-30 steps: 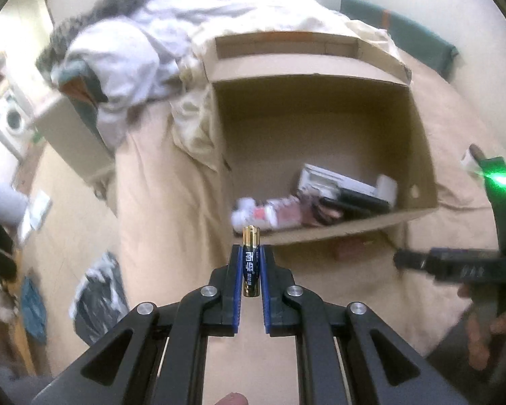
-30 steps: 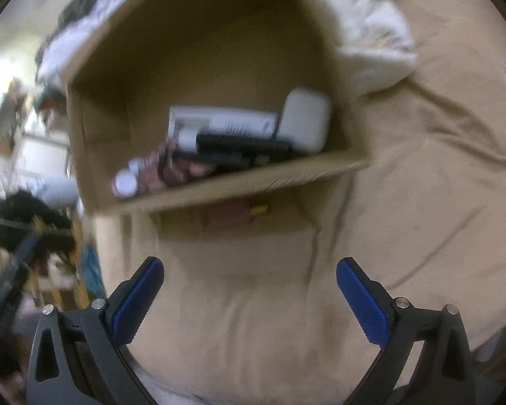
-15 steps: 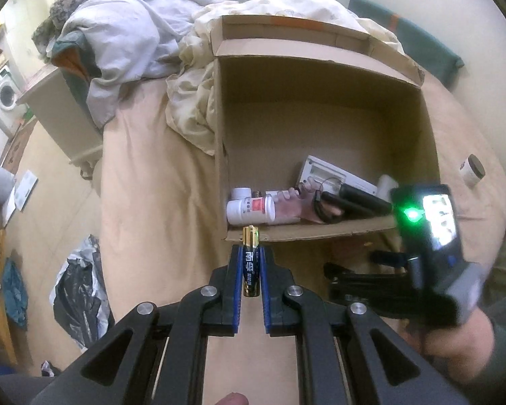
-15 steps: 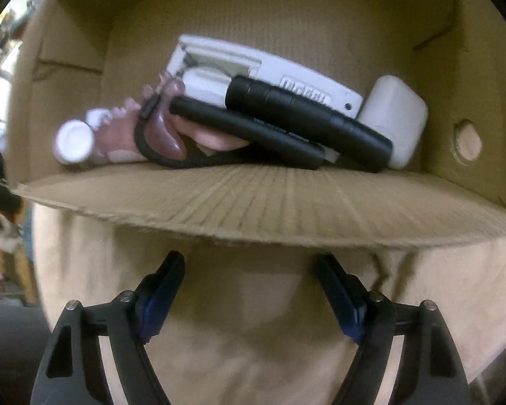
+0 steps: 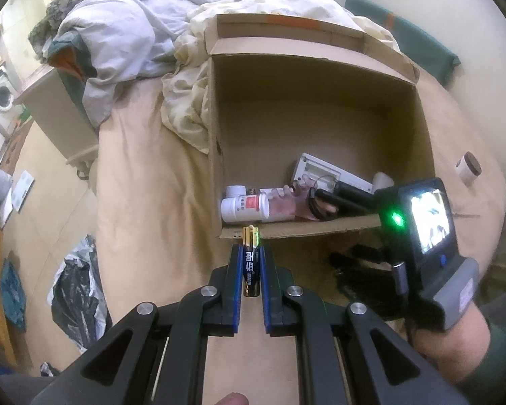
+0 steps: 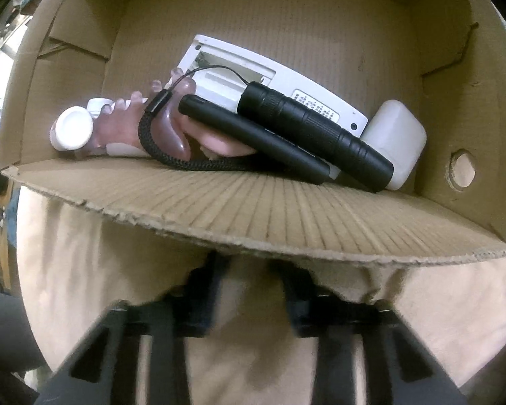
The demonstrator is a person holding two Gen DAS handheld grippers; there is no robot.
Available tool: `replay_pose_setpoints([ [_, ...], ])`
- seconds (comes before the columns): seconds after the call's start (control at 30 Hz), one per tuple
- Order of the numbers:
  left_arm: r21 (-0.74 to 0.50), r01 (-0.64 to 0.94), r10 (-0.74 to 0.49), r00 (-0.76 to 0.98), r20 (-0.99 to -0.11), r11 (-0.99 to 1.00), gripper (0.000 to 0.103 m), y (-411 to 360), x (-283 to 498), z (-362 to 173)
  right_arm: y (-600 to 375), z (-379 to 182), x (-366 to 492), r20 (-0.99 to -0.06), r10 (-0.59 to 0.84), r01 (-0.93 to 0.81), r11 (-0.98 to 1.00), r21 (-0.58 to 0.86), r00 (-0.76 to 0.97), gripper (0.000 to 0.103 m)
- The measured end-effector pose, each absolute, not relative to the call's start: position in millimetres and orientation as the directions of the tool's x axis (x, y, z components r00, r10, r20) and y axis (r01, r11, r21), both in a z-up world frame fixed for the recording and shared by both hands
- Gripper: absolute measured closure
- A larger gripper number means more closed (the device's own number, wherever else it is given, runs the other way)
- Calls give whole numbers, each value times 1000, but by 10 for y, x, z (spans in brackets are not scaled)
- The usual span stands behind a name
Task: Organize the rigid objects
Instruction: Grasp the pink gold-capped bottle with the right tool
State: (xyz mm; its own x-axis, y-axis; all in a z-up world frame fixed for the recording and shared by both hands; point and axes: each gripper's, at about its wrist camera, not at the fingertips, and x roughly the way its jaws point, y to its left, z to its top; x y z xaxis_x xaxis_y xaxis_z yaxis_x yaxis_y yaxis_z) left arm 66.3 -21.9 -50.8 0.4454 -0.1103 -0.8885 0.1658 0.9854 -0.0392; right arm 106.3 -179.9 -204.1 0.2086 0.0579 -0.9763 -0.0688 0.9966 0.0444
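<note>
Battery (image 5: 251, 263) clamped upright in left tool (image 5: 251, 271) (right tool (image 6: 249, 290) closed), near box (image 5: 320, 229)

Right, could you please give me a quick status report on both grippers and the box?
Left gripper shut on battery, just short of cardboard box. Right gripper shut at the box's near flap, load unseen. Flashlight, white bottle already boxed.

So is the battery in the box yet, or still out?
Out. The battery is clamped between the left gripper pads, just short of the cardboard box's near flap.
</note>
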Motion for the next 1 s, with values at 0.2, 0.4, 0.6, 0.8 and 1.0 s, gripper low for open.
replay_pose_setpoints([
  [0.2,-18,154,-85,441,-894,988,94,-233,685,-568,-1827,-1883,1016,-975,88,-79,994,73,206,90],
  [0.4,-1,114,-52,445,-894,993,94,-117,667,-603,-2157,-1803,750,-965,164,-32,987,160,204,81],
  [0.6,-33,93,-71,437,-897,995,94,-51,688,-590,-2375,-1797,610,-957,132,-33,991,127,258,37],
  [0.8,-38,123,-90,449,-889,992,94,-115,673,-537,-2088,-1738,755,-936,89,-130,990,47,341,37],
  [1.0,-64,111,-106,429,-897,992,94,-41,664,-566,-1821,-1855,979,-940,17,-190,980,-51,340,37],
])
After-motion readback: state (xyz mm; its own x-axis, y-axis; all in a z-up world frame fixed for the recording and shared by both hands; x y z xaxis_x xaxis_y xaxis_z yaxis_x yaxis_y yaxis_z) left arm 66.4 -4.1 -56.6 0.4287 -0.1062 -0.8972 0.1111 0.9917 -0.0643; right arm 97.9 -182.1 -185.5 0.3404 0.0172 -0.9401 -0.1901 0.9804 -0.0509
